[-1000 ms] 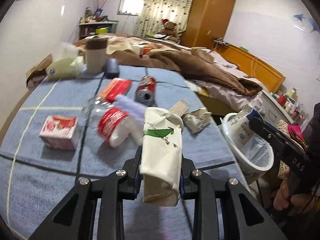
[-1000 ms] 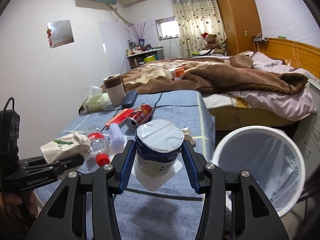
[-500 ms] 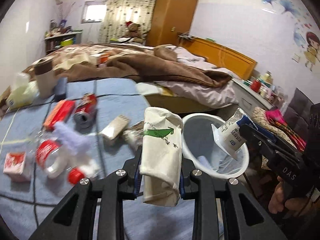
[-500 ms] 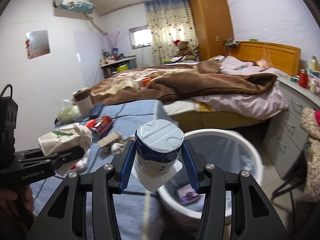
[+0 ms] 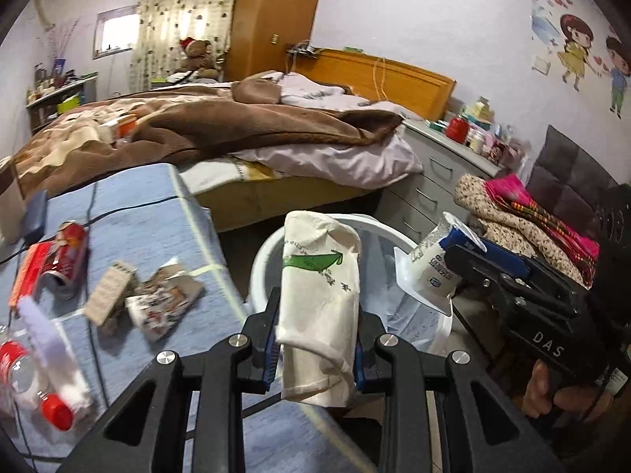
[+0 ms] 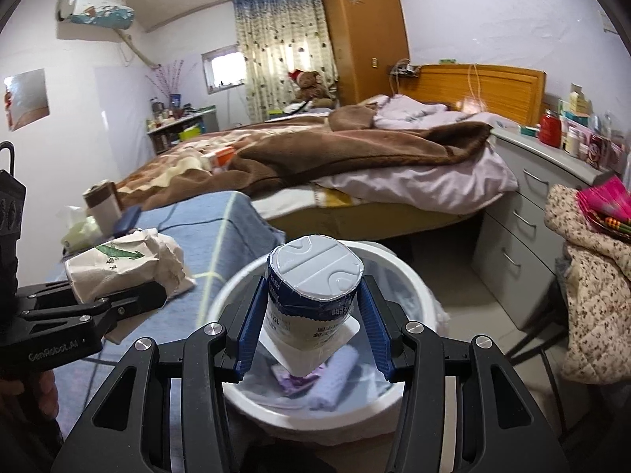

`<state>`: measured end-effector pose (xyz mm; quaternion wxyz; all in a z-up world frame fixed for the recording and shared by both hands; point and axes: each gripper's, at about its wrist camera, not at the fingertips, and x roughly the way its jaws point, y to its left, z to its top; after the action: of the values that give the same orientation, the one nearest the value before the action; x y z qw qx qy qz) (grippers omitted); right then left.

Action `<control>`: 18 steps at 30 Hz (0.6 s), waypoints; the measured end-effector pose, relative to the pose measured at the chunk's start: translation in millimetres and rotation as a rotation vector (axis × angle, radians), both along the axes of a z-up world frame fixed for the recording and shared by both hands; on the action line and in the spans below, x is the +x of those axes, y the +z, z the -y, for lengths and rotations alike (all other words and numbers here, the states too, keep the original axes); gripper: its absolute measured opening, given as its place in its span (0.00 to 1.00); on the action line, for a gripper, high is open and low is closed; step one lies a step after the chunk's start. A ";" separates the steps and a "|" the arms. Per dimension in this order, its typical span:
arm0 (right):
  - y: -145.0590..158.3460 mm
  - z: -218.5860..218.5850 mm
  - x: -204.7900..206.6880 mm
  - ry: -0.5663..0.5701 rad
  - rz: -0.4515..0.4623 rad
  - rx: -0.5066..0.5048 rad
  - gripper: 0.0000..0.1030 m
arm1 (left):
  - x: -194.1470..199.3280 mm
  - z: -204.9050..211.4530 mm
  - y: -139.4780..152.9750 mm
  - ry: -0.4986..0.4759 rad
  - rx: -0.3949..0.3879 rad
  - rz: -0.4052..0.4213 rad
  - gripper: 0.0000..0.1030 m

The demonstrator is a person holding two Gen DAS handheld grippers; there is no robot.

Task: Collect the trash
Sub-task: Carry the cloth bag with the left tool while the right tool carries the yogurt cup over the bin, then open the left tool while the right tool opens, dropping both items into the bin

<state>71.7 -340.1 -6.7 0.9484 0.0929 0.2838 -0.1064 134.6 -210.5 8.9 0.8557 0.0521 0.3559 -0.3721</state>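
Now that both tools have swung from the counter [image 5: 130, 213] over the white bin [image 6: 398, 268], the right tool [image 6: 313, 331] clamps the yogurt cup [image 6: 313, 276] and the left tool [image 5: 315, 339] grips the crumpled paper bag [image 5: 319, 295], ready to drop.

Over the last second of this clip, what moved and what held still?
Both tools swung from over the table toward the bin. The right tool now holds the yogurt cup over the bin's opening; the left tool brings the paper bag up to its rim. Nothing was released: both grips are unchanged. The can and bottle stay on the table.
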 end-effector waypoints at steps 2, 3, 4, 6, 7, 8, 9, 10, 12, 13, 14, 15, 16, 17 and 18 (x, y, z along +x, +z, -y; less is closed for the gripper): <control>-2.4 4.6 0.6 -0.010 -0.011 -0.003 0.48 | 0.8 9.8 -3.9 -0.019 0.006 -0.011 0.29; -3.8 6.3 1.4 -0.013 -0.018 -0.005 0.48 | 1.2 14.5 -5.8 -0.027 0.011 -0.017 0.29; -5.2 8.7 1.9 -0.015 -0.024 -0.007 0.48 | 1.6 20.7 -7.7 -0.038 0.020 -0.017 0.29; -8.4 12.8 4.3 -0.023 -0.042 -0.012 0.48 | 3.2 30.3 -12.4 -0.053 0.035 -0.021 0.29; -10.2 14.5 5.5 -0.024 -0.051 -0.019 0.48 | 4.8 34.5 -15.6 -0.059 0.040 -0.028 0.29; -12.1 15.9 6.7 -0.028 -0.061 -0.023 0.48 | 6.5 38.4 -19.0 -0.061 0.046 -0.036 0.29; -14.3 17.6 7.9 -0.033 -0.073 -0.028 0.48 | 7.8 42.6 -21.7 -0.064 0.056 -0.040 0.29; -15.6 19.2 8.5 -0.035 -0.081 -0.032 0.48 | 9.1 45.4 -24.9 -0.067 0.062 -0.044 0.30; -18.8 21.0 10.4 -0.035 -0.103 -0.033 0.48 | 12.3 48.7 -29.4 -0.064 0.064 -0.059 0.31; -20.0 22.9 12.1 -0.034 -0.107 -0.035 0.48 | 13.7 50.0 -31.0 -0.063 0.065 -0.060 0.31; -21.3 23.4 13.1 -0.035 -0.112 -0.038 0.48 | 15.7 50.7 -32.7 -0.059 0.067 -0.066 0.31; -22.7 24.8 14.6 -0.035 -0.119 -0.039 0.48 | 17.1 51.6 -34.2 -0.058 0.069 -0.074 0.31; -23.7 25.2 16.3 -0.034 -0.124 -0.040 0.48 | 18.3 53.2 -35.3 -0.061 0.070 -0.076 0.32; -25.1 25.7 17.7 -0.036 -0.135 -0.040 0.48 | 19.9 54.3 -37.1 -0.061 0.073 -0.078 0.34; -26.1 25.7 18.7 -0.035 -0.143 -0.041 0.48 | 21.7 55.3 -39.3 -0.063 0.077 -0.086 0.35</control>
<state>90.4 -365.8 -32.7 0.9255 0.0706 0.3467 -0.1351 156.3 -265.8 -30.3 0.8247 0.0800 0.4046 -0.3870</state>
